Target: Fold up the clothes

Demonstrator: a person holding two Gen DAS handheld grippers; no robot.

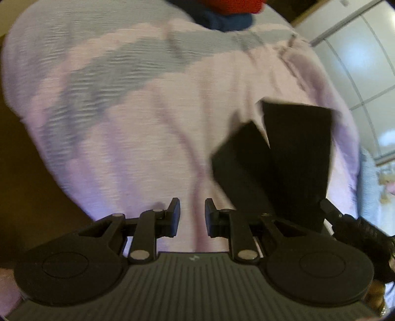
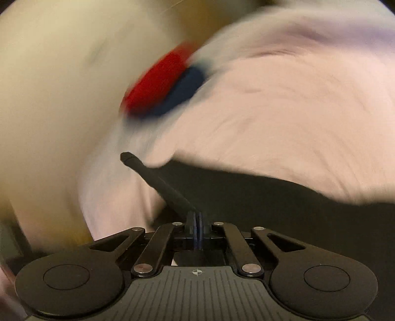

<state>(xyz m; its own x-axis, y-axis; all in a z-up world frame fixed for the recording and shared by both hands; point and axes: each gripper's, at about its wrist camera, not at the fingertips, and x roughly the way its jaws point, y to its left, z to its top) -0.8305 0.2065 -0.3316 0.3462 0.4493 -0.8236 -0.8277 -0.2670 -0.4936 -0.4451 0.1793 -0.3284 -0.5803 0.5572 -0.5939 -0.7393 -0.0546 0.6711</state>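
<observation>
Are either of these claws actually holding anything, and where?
The left gripper is open, holding nothing. The right gripper is shut on a black board by its near edge.

The left wrist view looks forward past its own fingers, very near the pale lilac garment (image 1: 153, 128) that fills most of its frame. The right wrist view faces the same garment (image 2: 284, 118) from close in, heavily blurred. Both share the red and blue cloth (image 1: 229, 12) (image 2: 165, 86) beyond it.
</observation>
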